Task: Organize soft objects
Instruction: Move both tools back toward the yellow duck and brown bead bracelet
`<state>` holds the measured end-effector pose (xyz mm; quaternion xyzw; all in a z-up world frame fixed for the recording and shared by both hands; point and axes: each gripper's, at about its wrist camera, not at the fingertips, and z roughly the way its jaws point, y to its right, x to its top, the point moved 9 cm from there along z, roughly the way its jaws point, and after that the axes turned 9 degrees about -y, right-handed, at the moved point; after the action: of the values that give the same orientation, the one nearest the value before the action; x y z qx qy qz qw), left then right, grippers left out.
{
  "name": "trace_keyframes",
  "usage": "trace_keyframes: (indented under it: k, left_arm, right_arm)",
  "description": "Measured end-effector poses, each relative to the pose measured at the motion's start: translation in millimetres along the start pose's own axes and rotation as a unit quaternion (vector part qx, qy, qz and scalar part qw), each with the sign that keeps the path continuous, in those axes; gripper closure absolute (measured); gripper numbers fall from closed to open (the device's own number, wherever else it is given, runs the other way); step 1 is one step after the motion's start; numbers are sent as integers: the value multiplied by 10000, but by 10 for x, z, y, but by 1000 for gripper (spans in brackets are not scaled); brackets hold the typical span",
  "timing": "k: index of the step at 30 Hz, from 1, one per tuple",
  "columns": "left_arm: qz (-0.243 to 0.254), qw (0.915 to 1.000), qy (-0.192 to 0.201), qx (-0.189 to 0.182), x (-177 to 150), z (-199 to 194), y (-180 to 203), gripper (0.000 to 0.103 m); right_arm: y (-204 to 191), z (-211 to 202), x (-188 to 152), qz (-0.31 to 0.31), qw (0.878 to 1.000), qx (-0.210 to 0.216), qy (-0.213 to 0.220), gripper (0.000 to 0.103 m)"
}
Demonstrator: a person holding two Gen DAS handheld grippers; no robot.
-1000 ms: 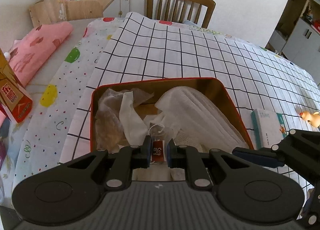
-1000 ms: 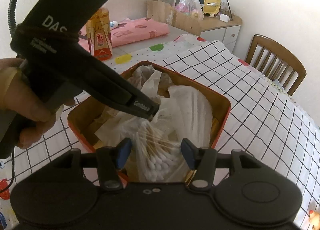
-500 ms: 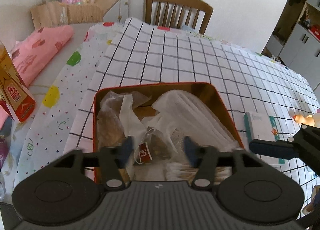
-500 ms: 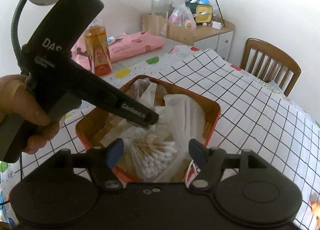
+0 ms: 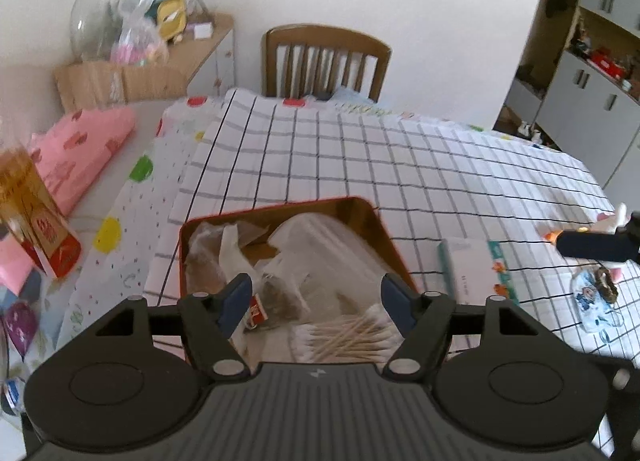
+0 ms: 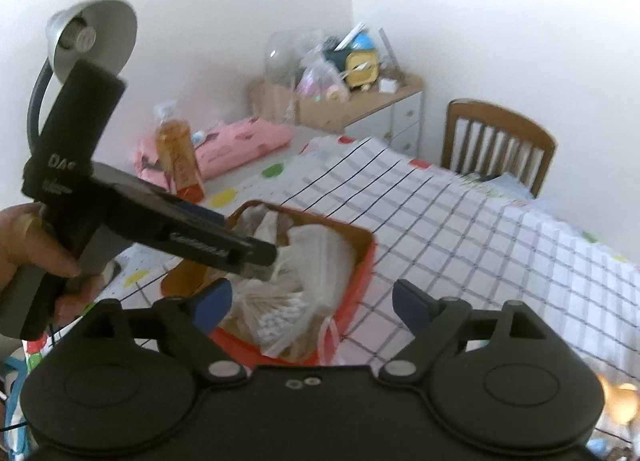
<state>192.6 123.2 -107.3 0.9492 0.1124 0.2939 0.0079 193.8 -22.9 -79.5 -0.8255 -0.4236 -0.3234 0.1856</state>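
1. Your left gripper hovers over the near end of a red tin on the desk; its fingers are spread wide and grip nothing.
2. Between and just beyond those fingers, inside the tin, lie a tea bag with a red tag, a bundle of cotton swabs and crumpled clear plastic bags.
3. Your right gripper is also released, fingers far apart, with the same tin just ahead of them and the bagged swabs nearest its left finger.
4. In the right wrist view your left hand holds the other gripper's handle to the left of the fingers, its tip reaching over the tin.
5. To the right of the left fingers, just beside the tin, a white tissue pack lies flat; farther right are a small patterned soft item and a small orange-and-white toy, partly hidden.
6. The desk wears a white cloth with a black grid, laid over a dotted cloth showing to the left of the fingers.
7. Far left sit a pink cushion and an amber bottle.
8. Beyond the desk stands a wooden chair against a white wall, with a cluttered sideboard to its left and grey cabinets at far right.
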Motion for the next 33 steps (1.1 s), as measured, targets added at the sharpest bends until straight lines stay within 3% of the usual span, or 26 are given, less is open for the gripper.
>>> trace_keyframes:
  k: [10, 15, 19, 24, 33]
  left_arm:
    - [694, 9970, 323, -111, 84, -277, 539, 20]
    - [899, 9945, 408, -344, 113, -321, 854, 18]
    - [1042, 9918, 384, -632, 131, -311, 1100, 10]
    - [1235, 9867, 401, -975, 149, -280, 1440, 5]
    - [1306, 9832, 486, -1177, 251, -112, 1979, 0]
  right_arm:
    - [489, -564, -200, 591, 9967, -370, 408, 6]
    - [716, -807, -390, 839, 9933, -604, 513, 2]
    - [895, -995, -572, 1083, 9895, -773, 570, 1]
    - [1109, -1167, -800, 1375, 9838, -987, 597, 1]
    - [1486, -1321, -1214, 1795, 9727, -1396, 466, 1]
